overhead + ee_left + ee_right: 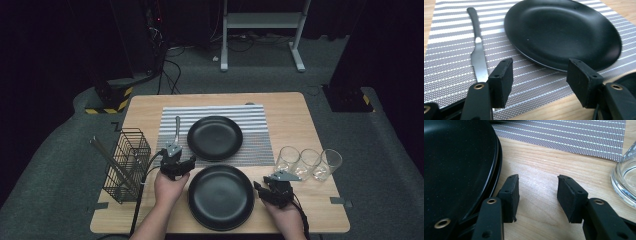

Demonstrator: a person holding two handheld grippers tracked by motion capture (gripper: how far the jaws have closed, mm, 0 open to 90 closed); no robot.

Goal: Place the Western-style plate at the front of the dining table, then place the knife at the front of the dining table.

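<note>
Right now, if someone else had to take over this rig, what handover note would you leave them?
Left gripper: open, empty, at the striped placemat's near-left corner, just behind the knife.
Right gripper: open, empty, over bare table between the near plate and the three glasses.
Things: far plate sits on the placemat, with the knife laid on its left. Wire basket at the table's left edge holds more utensils.
Done: one plate and the knife placed.
Left, probably: the near plate's setting, the remaining cutlery and the glasses.
</note>
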